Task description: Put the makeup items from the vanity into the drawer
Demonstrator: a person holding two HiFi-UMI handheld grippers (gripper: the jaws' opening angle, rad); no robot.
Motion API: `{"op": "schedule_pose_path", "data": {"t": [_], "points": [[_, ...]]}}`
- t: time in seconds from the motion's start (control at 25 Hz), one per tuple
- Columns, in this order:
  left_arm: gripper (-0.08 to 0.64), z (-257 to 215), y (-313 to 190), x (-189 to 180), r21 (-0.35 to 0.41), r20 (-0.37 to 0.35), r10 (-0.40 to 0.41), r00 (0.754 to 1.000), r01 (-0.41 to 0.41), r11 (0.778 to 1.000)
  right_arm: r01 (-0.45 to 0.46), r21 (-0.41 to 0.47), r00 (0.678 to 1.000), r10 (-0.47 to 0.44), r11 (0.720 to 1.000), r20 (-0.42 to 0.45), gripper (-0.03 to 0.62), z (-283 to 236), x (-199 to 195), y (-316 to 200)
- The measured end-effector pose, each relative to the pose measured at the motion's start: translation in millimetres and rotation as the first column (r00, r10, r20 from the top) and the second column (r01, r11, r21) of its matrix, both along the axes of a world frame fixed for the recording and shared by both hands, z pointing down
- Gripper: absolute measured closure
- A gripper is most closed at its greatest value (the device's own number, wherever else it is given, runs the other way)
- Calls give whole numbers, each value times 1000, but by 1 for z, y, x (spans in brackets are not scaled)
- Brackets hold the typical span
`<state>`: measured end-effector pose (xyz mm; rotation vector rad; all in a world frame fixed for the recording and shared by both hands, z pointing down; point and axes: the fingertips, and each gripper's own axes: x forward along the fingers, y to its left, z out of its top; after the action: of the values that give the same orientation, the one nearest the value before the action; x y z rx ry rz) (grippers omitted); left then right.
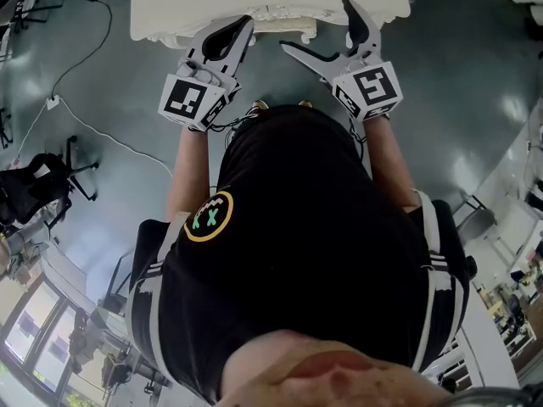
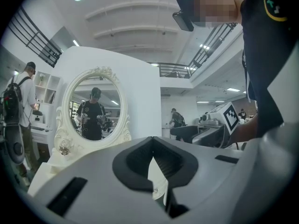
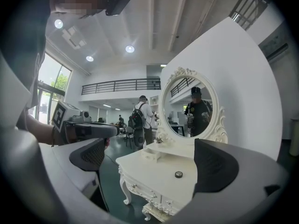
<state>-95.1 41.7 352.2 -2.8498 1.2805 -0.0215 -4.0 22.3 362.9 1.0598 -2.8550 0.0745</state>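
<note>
Head view, from above: person stands facing white vanity [image 1: 170, 7], one gripper in each hand, both held just short of its front edge over grey floor [image 1: 475, 100]. L gripper [image 1: 244, 25]: jaws together, pads meeting at the tips, nothing between them (cf. L gripper view [image 2: 152, 141], where only a sliver of white vanity shows through the gap below the tips). R gripper [image 1: 316, 25]: jaws spread as wide as they go, holding nothing; R gripper view [image 3: 152, 161] looks between the two dark pads [image 3: 215, 164] onto the vanity top [image 3: 140, 169]. Task item: one small dark round item [image 3: 179, 174] lies flat on the top, toward the front R part, well apart from both grippers, untouched. Small white box [image 3: 152, 154] sits further back on the top, near base of oval mirror [image 3: 189, 107]; mirror reflects the person w/ grippers. Drawer fronts [image 3: 140, 189] w/ knobs run under the top edge, flush w/ the front. Bkgd: person w/ backpack [image 3: 140, 120] beyond the vanity.
</note>
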Motion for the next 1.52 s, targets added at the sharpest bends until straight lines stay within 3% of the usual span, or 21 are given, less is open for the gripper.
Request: {"op": "schedule_pose_path", "data": {"t": [0.44, 0.72, 0.92, 1.52], "points": [[541, 3, 12, 37, -15, 30, -54, 998, 55, 998, 51, -12, 999, -51, 999, 6, -6, 6, 40, 9], [541, 0, 16, 18, -30, 36, -64, 997, 65, 997, 47, -26, 999, -47, 999, 10, -6, 6, 27, 9], [541, 8, -7, 38, -39, 29, -47, 998, 48, 998, 29, -29, 1000, -29, 999, 3, -6, 11, 46, -11], [541, 5, -122, 12, -31, -11, 27, 1000, -28, 999, -35, -30, 996, 32, 999, -79, -6, 9, 18, -110]]}}
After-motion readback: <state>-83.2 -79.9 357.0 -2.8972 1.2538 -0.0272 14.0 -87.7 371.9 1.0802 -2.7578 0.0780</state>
